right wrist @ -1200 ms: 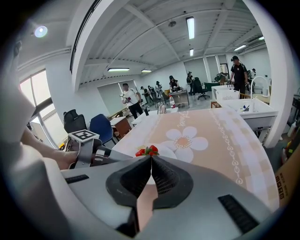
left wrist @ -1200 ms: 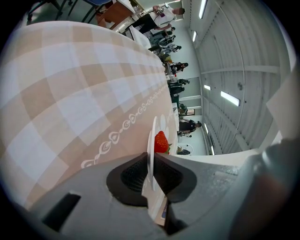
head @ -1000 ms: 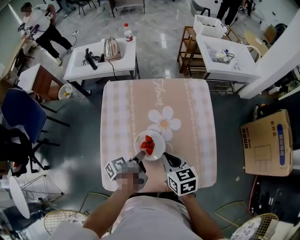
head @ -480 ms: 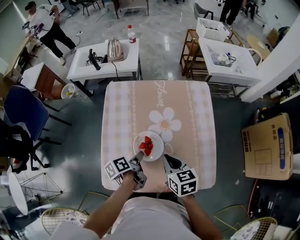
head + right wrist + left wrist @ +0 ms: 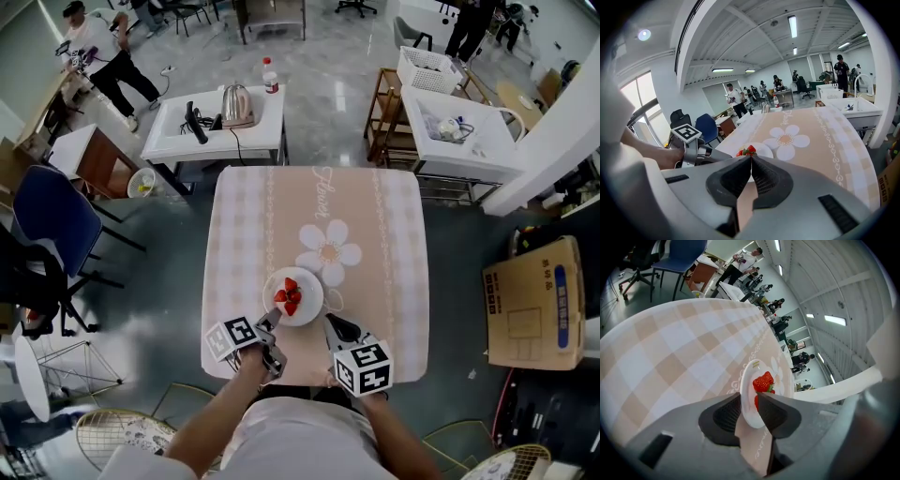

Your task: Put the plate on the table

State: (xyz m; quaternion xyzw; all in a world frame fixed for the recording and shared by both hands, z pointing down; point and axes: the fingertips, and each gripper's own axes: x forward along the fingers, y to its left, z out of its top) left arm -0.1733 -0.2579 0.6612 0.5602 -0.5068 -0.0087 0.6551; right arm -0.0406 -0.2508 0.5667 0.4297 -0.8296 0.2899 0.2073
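The small white round plate is clamped by its near rim between the jaws of the left gripper, close to the near edge of the beige checked-cloth bench. Red strawberries are held in it. The right gripper, closed and empty, is seen just beside the plate.

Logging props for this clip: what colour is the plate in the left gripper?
The plate is white, holding red strawberries; best in the head view.

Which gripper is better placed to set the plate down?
Left. The left gripper has its jaws clamped on the rim of the plate; the right gripper is shut on nothing, beside the plate.
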